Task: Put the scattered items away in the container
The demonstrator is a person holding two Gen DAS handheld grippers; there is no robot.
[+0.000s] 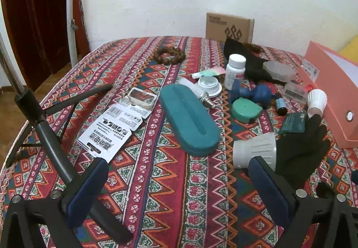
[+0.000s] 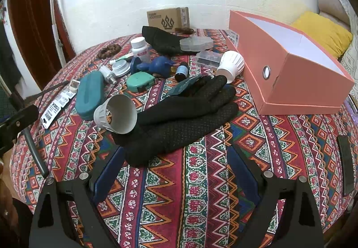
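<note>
While nothing is yet gripped, both tools are held low over the near, bare part of the counter [image 2: 201, 181], each with its fingers spread wide. The right tool [image 2: 176, 172] is seen pointed at a black glove [image 2: 179, 118], which lies flat just beyond its fingertips; that aim suggests the glove is meant to be taken first. A grey cup [image 2: 116, 113] lies on its side against the glove's cuff end, so it may be dragged or rolled when the glove is lifted. The left tool [image 1: 179, 189] is kept further left, facing a teal case [image 1: 189, 118] and a printed card [image 1: 107, 134], probably so that the two tools do not cross.

The scattered items are still all on the patterned cloth: a white bottle [image 2: 139, 49], a blue dumbbell [image 2: 156, 65], a green tape measure [image 2: 141, 81], a white bulb cap [image 2: 231, 64] and a bead bracelet [image 1: 169, 55] among them. The pink box [image 2: 290, 82], taken to be the container, stands open at the right, its white inside appearing empty as far as can be seen. Its near corner sits close to the counter's right edge, and the bulb cap rests against its left wall. Open cloth is left between the glove and the box front, so a short path to the right is judged free.
</note>
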